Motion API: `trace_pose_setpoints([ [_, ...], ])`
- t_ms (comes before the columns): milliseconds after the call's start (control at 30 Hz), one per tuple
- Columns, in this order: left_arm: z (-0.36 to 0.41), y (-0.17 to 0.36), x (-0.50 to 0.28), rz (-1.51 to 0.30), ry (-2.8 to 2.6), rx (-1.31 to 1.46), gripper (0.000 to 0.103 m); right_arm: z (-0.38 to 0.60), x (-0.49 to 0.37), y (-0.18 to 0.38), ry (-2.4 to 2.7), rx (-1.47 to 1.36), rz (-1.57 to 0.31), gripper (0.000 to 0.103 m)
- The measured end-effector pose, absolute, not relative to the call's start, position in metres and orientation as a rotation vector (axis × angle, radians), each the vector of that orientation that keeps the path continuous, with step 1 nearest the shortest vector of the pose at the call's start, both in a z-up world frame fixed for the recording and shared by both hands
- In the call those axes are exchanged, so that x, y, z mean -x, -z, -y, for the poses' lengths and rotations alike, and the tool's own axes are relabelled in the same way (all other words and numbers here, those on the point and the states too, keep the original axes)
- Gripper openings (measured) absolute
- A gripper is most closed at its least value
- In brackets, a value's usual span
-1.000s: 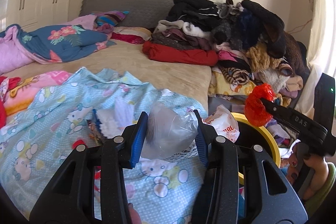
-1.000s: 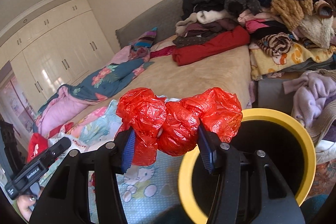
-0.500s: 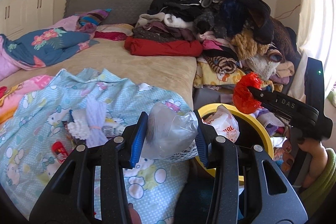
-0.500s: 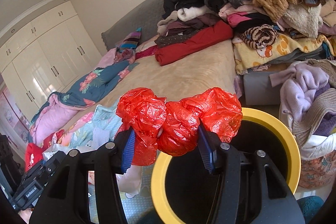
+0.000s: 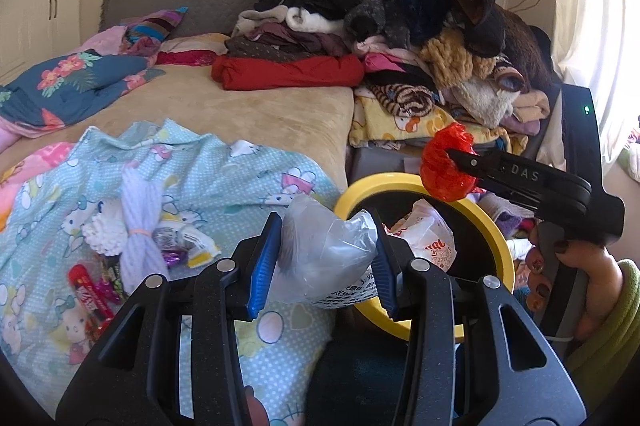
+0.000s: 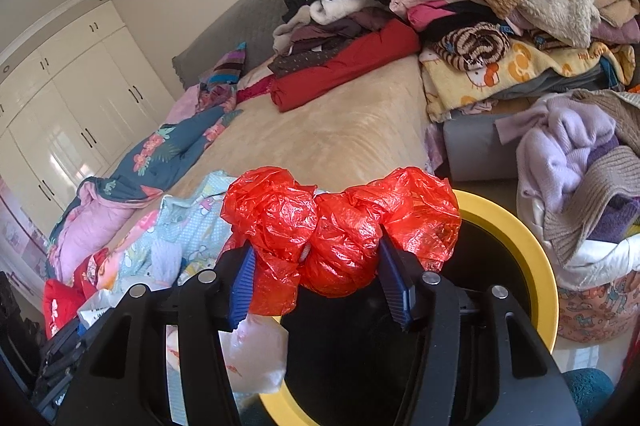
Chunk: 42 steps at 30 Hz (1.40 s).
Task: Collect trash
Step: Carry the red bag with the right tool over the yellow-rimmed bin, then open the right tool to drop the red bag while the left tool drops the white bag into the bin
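My left gripper [image 5: 324,262] is shut on a clear crumpled plastic bag [image 5: 324,258], held at the near left rim of the yellow-rimmed black bin [image 5: 502,250]. A white printed bag [image 5: 430,240] lies inside the bin. My right gripper [image 6: 316,266] is shut on a crumpled red plastic bag [image 6: 340,226], held over the bin's opening [image 6: 520,238]; the left wrist view shows the red bag [image 5: 444,166] above the bin's far rim. More wrappers [image 5: 176,246] and a red tube [image 5: 86,284] lie on the Hello Kitty sheet [image 5: 224,178].
A bundle of pale yarn [image 5: 138,226] lies among the wrappers. A tall pile of clothes [image 5: 400,38] sits on the bed's far right. A basket of laundry [image 6: 580,206] stands to the right of the bin. Wardrobes [image 6: 60,114] line the left wall.
Both grippers have moved right toward the bin with their bags. The red bag now hangs over the bin's opening and the clear bag is at its near rim.
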<state>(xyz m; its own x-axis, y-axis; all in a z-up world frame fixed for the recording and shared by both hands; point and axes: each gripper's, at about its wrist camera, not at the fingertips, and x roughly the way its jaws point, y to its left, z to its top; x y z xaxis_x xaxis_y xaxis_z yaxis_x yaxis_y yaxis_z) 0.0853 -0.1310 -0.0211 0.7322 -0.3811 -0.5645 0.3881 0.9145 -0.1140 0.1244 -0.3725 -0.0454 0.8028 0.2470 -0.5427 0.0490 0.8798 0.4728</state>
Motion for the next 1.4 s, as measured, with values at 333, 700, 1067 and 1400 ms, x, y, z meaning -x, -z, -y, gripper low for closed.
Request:
trace_pose_setpoints([
  [333,0.154,0.037,-0.090,-0.654,0.465,-0.045,0.035,0.387,-0.131,0.059,-0.090,-0.515,-0.680,0.056],
  [700,0.173,0.053,-0.097,-0.693,0.499,-0.067,0.035,0.398,-0.134,0.074,-0.068,-0.545,-0.714,0.063],
  [1067,0.180,0.064,-0.101,-0.718,0.536,-0.059,0.057,0.412,-0.134,0.083,-0.029,-0.586,-0.725,0.079],
  [1400,0.156,0.054,-0.101,-0.663,0.460,-0.010,0.092,0.403,-0.134,0.080,-0.034,-0.549,-0.714,0.082],
])
